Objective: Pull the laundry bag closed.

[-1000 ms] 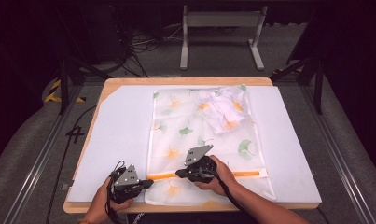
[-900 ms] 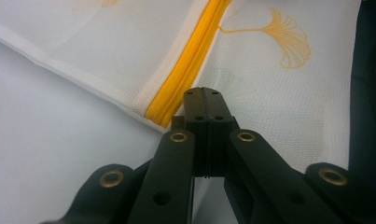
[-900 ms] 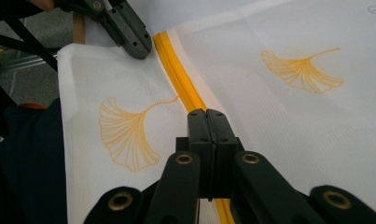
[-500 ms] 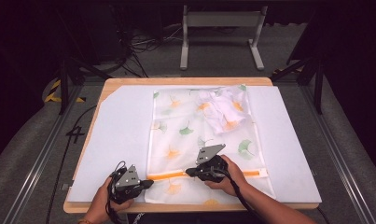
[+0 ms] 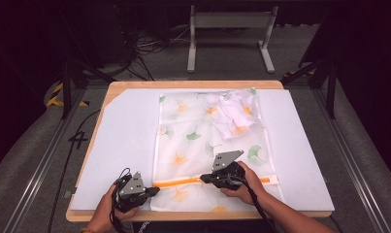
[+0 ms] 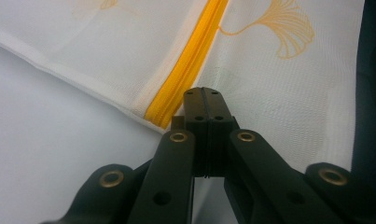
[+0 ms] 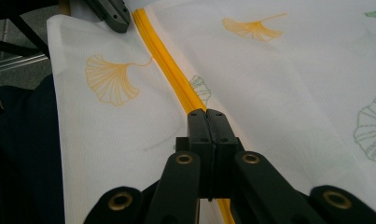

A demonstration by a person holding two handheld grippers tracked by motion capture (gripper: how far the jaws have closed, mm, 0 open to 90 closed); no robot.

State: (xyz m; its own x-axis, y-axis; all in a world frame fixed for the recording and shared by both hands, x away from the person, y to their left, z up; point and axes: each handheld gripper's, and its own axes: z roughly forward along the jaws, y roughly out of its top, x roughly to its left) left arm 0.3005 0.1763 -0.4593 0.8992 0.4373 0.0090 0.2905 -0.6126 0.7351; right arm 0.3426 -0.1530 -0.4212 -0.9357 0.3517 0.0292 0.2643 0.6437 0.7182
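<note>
Rightward along the orange zipper (image 5: pixel 183 181) is where the right tongs (image 5: pixel 203 179) have slid since the earlier pictures, ending a little nearer the bag's 3 o'clock edge, while the left tongs (image 5: pixel 156 191) have kept their place at the zipper's 9 o'clock end.

Nearest the person, at about 7 o'clock on the surface (image 5: pixel 120 141), the left tongs rest at the corner of the mesh laundry bag (image 5: pixel 193 145). In the left gripper view their jaws are pressed together, tips (image 6: pixel 202 93) just beside the zipper's (image 6: pixel 185 70) end at the hemmed edge of the bag (image 6: pixel 269 84); whether any fabric is pinched between them cannot be told.

At about 6 o'clock the right tongs sit on the zipper line, the hand (image 5: pixel 246 182) behind them. In the right gripper view their jaws are also pressed together, tips (image 7: pixel 207 114) on the yellow-orange zipper (image 7: pixel 167 60), which runs away from them toward the left tongs (image 7: pixel 112 14) at the view's 11 o'clock. Whether a slider is clamped there cannot be told.

Farther off, the bag lies flat across the middle of the white sheet on the surface, printed with orange and green ginkgo leaves. At its 1 o'clock corner a crumpled white garment (image 5: pixel 232 114) shows through the mesh.
</note>
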